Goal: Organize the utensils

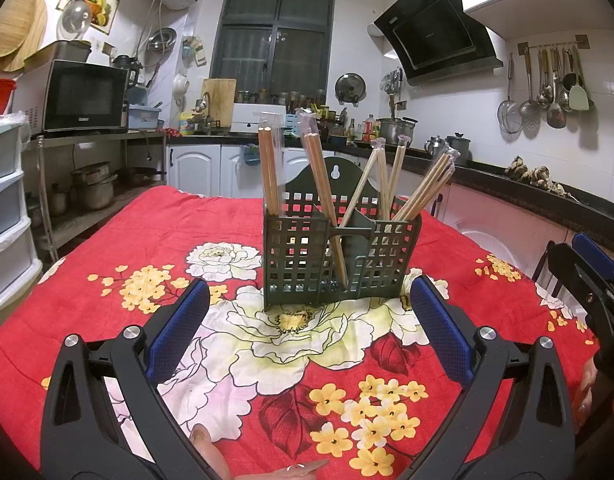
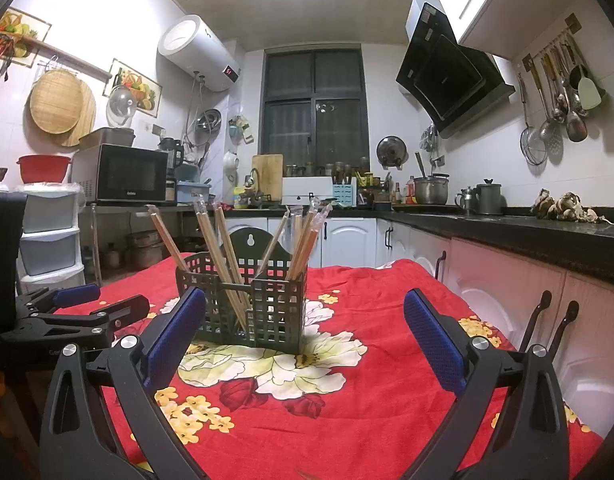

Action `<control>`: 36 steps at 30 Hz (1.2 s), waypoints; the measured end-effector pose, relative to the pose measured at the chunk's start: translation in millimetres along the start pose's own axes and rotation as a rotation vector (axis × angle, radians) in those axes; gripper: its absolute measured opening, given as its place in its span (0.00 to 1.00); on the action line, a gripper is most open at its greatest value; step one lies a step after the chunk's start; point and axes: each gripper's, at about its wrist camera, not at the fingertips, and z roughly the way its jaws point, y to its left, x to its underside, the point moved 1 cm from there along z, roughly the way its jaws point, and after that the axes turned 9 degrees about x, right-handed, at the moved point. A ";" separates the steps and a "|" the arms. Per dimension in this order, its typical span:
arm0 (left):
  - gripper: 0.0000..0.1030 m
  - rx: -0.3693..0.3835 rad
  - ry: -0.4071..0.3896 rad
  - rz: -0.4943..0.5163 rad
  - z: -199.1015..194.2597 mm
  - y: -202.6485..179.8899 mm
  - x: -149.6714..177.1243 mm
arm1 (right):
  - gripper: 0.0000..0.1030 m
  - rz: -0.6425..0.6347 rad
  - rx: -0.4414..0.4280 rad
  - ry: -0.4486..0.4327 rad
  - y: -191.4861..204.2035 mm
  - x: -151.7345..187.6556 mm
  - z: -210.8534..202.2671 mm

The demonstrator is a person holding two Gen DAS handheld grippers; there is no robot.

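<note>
On the red floral tablecloth (image 1: 87, 312), the green lattice caddy (image 1: 339, 260) is standing upright, and we are taking it as our landmark. Wrapped chopsticks (image 1: 319, 168) are leaning out of its compartments at loose angles, some toward its left end, more fanning over its right. We are holding the left gripper (image 1: 311, 336) just in front of the caddy, jaws spread wide and gripping nothing; the right gripper (image 2: 305, 336) is hovering in front of the caddy too, a little to its right, equally wide apart and empty. We are judging the chopsticks light and stiff, but slick in their clear sleeves, so we are favouring a pinch on a bundle's shaft just above the caddy rim. The plastic caddy looks light enough to tip.
</note>
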 end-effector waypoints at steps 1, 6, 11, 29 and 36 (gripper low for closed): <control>0.90 -0.001 0.000 0.000 -0.1 -0.1 0.0 | 0.94 0.000 0.001 0.000 -0.1 0.0 0.0; 0.90 -0.001 -0.001 0.002 -0.1 -0.2 0.0 | 0.94 -0.001 0.000 0.000 -0.3 0.1 0.2; 0.90 0.000 -0.002 0.001 -0.3 -0.5 0.2 | 0.94 0.000 0.000 -0.001 -0.3 0.2 0.0; 0.90 0.004 0.001 0.008 0.7 -2.6 -0.3 | 0.94 -0.002 -0.001 -0.001 -0.5 0.6 0.0; 0.90 0.006 0.003 0.004 0.6 -2.9 -0.3 | 0.94 -0.002 -0.001 -0.001 -0.5 0.8 0.0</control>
